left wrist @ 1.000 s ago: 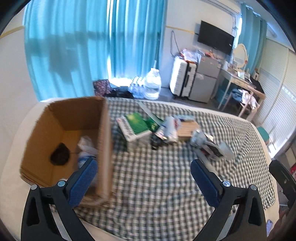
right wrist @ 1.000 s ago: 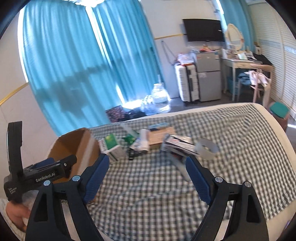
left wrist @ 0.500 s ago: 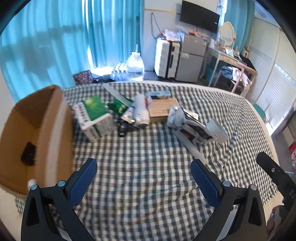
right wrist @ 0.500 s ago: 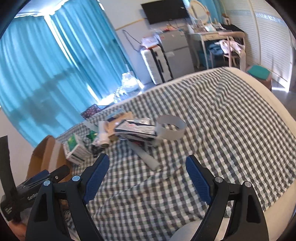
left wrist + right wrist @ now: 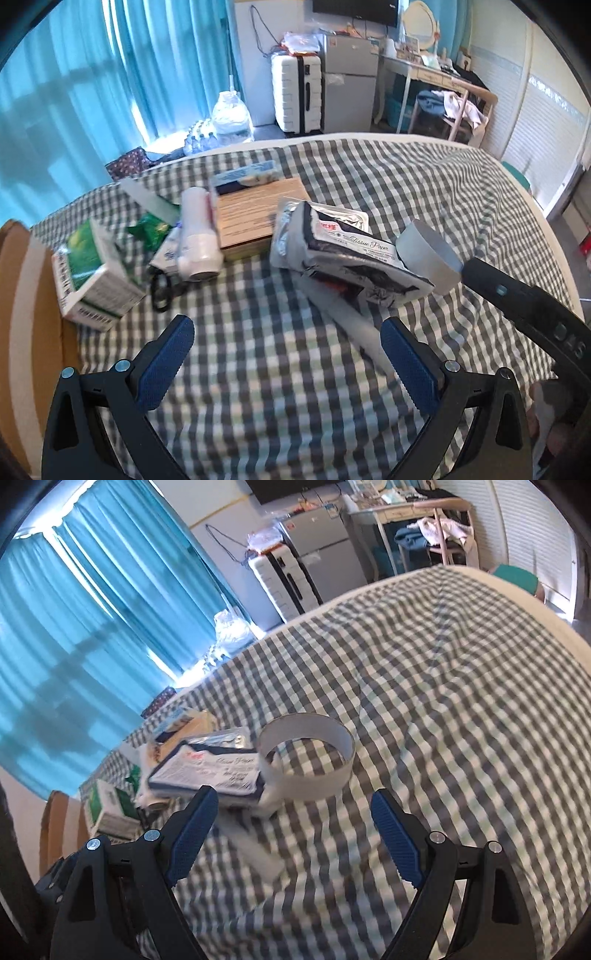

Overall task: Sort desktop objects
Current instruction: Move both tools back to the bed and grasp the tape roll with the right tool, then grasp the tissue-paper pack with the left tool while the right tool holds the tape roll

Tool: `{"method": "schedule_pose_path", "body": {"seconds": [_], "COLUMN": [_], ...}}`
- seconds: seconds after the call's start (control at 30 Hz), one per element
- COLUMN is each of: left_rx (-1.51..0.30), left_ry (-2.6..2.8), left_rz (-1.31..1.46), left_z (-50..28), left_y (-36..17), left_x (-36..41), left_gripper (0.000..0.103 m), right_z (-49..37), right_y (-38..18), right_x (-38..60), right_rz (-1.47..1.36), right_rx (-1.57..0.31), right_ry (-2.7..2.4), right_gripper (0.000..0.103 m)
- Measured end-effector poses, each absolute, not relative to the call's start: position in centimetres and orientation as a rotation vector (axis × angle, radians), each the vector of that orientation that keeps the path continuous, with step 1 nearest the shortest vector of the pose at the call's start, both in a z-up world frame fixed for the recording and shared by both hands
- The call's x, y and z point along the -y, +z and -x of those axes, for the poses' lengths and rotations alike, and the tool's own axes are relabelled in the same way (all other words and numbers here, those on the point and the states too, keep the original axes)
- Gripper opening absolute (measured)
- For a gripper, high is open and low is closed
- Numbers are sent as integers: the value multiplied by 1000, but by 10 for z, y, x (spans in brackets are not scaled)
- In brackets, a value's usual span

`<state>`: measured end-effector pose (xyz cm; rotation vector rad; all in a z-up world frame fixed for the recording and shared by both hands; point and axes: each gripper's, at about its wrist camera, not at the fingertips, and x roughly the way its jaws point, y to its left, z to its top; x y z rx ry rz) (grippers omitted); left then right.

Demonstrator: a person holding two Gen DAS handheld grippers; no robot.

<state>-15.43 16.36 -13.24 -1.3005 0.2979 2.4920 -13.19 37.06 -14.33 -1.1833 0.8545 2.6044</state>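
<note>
- Desktop objects lie in a loose pile on the checked cloth (image 5: 280, 369): the green box (image 5: 94, 275) at the left, the white bottle (image 5: 197, 236) and flat brown carton (image 5: 258, 218) behind, the tissue pack (image 5: 340, 254) in the middle, and the grey tape ring (image 5: 306, 760) at the right end.
- The cardboard box (image 5: 26, 314) stands at the far left edge of the cloth, just beside the green box. Treat it as the likely destination.
- The left gripper (image 5: 284, 354) is spread wide with nothing between its pads, and it hangs over bare cloth nearer than the pile.
- The right gripper (image 5: 291, 827) is also spread and empty. The tape ring sits just beyond its fingertips, and the tissue pack is ahead of its left finger.
- Step in hand: approach, with no item picked yet.
- Next move: advance the right gripper until the ring's wall lies between the pads, then close. The ring touches the tissue pack, so keep the left pad clear of the pack.
- The long pale strip (image 5: 354, 328) under the pack is blurred. Do not count on identifying it.
</note>
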Motion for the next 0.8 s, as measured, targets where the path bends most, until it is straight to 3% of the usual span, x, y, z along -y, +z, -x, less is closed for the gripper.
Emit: {"method": "schedule_pose_path", "body": {"seconds": [0.3, 0.37, 0.4, 0.6, 0.8], "left_rx": [-256, -233, -229, -243, -226], "left_ry": [2495, 2477, 2466, 2391, 2338], "left_rz": [1341, 1338, 1334, 1277, 1274], "left_z": [167, 168, 168, 162, 172], "left_y": [-151, -151, -151, -142, -141], "left_x": [-167, -171, -174, -196, -220], "left_gripper": [103, 103, 103, 103, 103], "right_z": [172, 173, 172, 147, 122], "right_y": [-189, -189, -187, -165, -160], "right_x": [-398, -396, -395, -404, -431], "right_rz": [1258, 1266, 1260, 1154, 1081], "right_rx": [-1064, -1046, -1034, -904, -957], "right_ry": [2539, 2562, 2586, 2580, 2514], "right_gripper": [92, 89, 79, 79, 79]}}
